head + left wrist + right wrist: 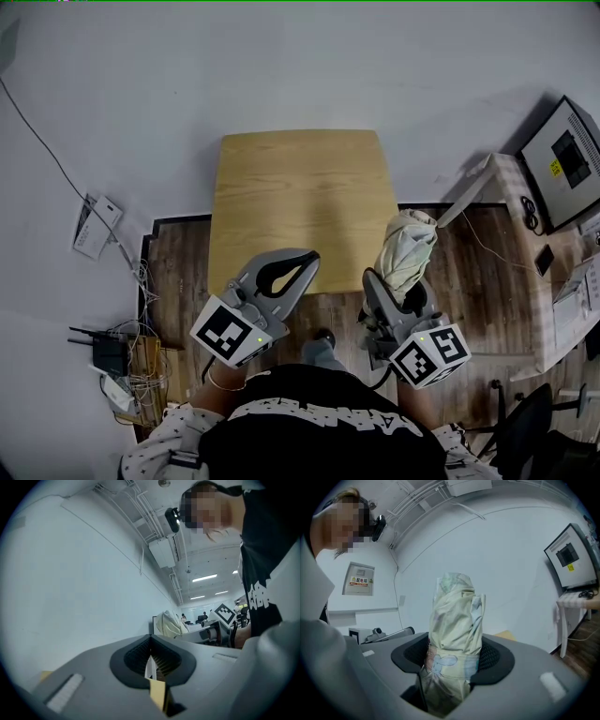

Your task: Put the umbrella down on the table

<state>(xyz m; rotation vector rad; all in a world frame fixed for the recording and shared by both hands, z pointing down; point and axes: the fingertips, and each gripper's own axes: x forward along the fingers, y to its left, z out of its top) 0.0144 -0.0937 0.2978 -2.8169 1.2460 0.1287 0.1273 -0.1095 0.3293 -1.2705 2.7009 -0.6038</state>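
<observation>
- Clamping the folded umbrella [454,616] near its lower end, our right gripper [452,660] has both jaws pressed against the fabric, one on each side.
- We see the umbrella standing upright out of those jaws. It is a pale cream-green bundle with a printed strap wound round it at the level of the dark pads.
- Our left gripper [151,656] has its jaws together at the tips, and nothing is between them. Only a narrow slit shows between the ribbed pads.
- From the head view we hold the umbrella in the air, off the table [300,197], just beside its near right corner and over the wooden floor [178,272].
- The left gripper points toward the table's near edge, well apart from the umbrella, and its marker cube [230,330] is close to our body.
- The right gripper's own marker cube [431,354] sits below the umbrella in that view.
- The light-wood table top stands against a white wall.
- Farther out we see a monitor [562,159] at the right and a black router [108,352] with tangled cables on the floor at the left.
</observation>
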